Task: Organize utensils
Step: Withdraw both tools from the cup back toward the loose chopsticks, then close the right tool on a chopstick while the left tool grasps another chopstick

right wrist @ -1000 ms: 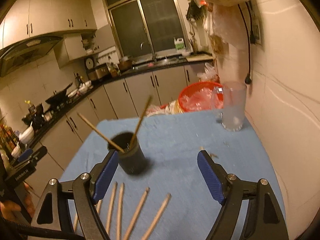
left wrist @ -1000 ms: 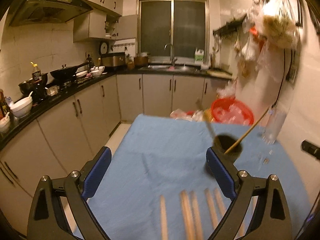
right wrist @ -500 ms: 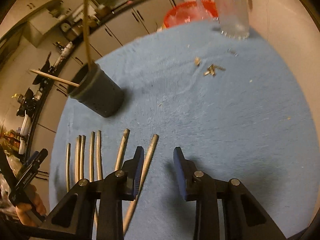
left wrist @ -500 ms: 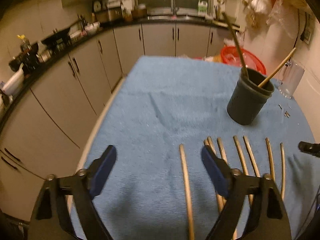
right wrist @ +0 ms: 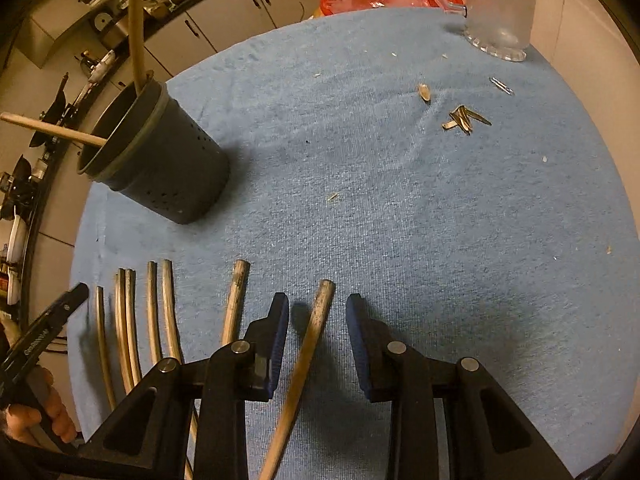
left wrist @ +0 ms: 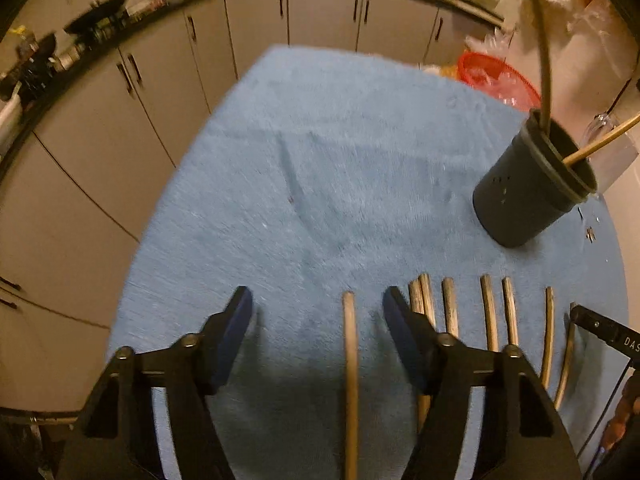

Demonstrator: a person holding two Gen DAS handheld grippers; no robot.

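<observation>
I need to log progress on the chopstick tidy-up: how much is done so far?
Early stage. Done: two chopsticks stand in the dark holder. In hand: nothing is gripped yet; the right tongs are open around the rightmost chopstick, the left tongs open around the leftmost chopstick. Left: about eight chopsticks lie on the blue cloth.

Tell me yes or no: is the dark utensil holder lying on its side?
No, the dark utensil holder stands upright on the blue cloth with two chopsticks inside.

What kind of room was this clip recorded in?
A home kitchen, most likely: cabinets under a cluttered counter, plus chopsticks and a utensil holder on a blue-clothed table.
</observation>
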